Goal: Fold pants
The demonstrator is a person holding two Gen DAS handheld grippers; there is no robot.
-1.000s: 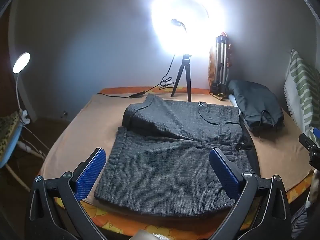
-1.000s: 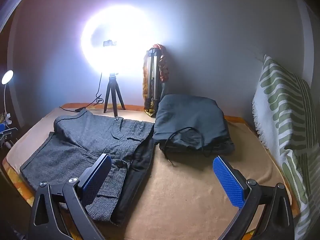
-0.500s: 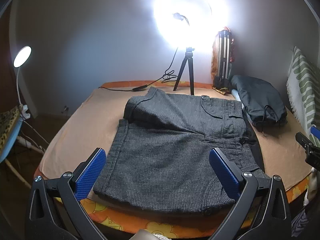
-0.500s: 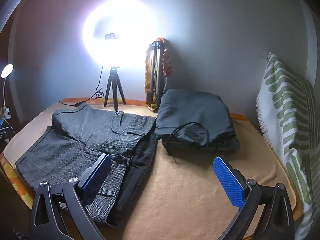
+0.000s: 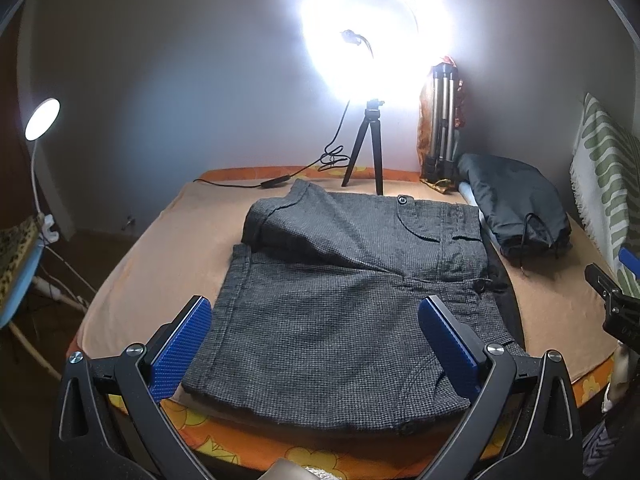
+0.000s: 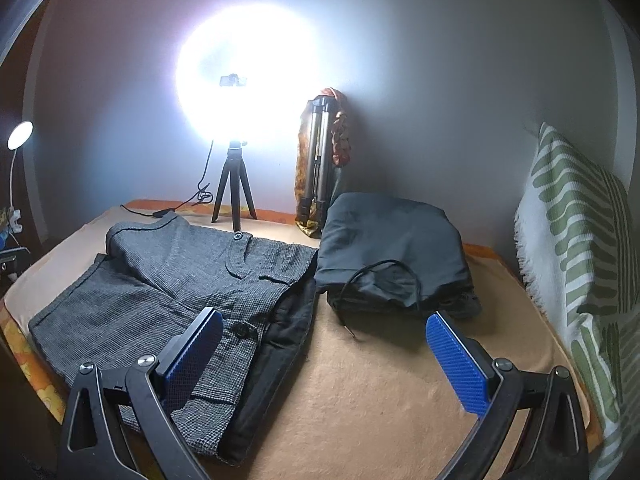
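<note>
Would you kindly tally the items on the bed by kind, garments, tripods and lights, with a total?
Garments: 2 (grey houndstooth shorts, folded dark pants)
Tripods: 2 (black tripod, folded silver tripod)
Lights: 1 (ring light)
Total: 5

Both tools, the left tool [image 5: 316, 344] and right tool [image 6: 324, 356], have risen slightly above the pants [image 5: 344, 300].

A ring light [image 5: 376, 28] on a small black tripod [image 5: 366, 148] glares against the plain grey wall [image 6: 460, 80]. The bed [image 6: 380, 392] carries a tan blanket; a desk lamp [image 5: 42, 118] glows at left.
</note>
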